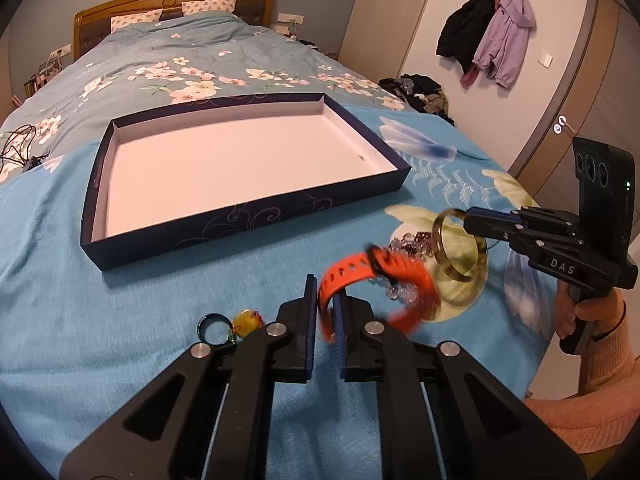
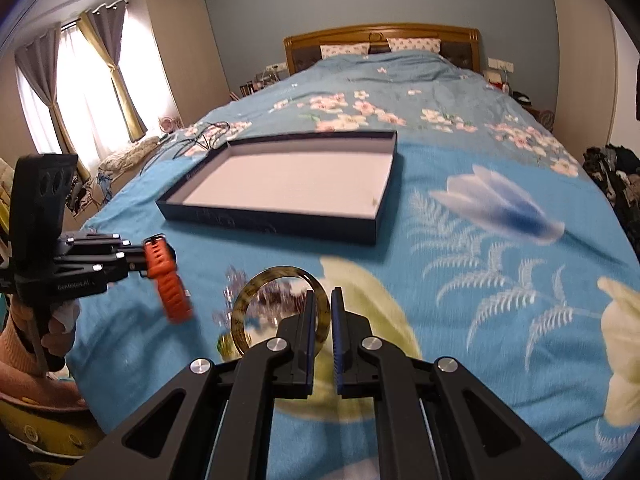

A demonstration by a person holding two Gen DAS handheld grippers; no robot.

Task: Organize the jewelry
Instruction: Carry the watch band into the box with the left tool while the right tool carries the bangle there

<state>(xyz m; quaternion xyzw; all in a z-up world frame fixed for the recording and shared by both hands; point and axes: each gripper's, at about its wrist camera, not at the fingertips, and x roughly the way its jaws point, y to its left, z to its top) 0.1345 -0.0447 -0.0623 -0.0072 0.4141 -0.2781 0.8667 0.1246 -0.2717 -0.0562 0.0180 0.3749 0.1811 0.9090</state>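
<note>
My left gripper [image 1: 325,300] is shut on an orange watch strap [image 1: 360,276] and holds it above the bedspread; it also shows in the right wrist view [image 2: 168,280], where the left gripper [image 2: 140,260] sits at the left. My right gripper [image 2: 323,300] is shut on a brownish bangle [image 2: 256,292], lifted off the bed; the bangle also shows in the left wrist view [image 1: 444,256] under the right gripper [image 1: 470,220]. A dark blue open box [image 1: 244,224] with a white bottom lies ahead [image 2: 272,224]. A clear bead bracelet [image 1: 408,240], a dark ring [image 1: 214,326] and a yellow pendant [image 1: 248,322] lie on the bed.
The blue flowered bedspread [image 1: 120,340] covers the bed. Black cables [image 1: 20,148] lie at the left edge. Clothes [image 1: 424,92] are piled by the wall, coats [image 1: 488,36] hang above, and a door [image 1: 580,120] is at the right.
</note>
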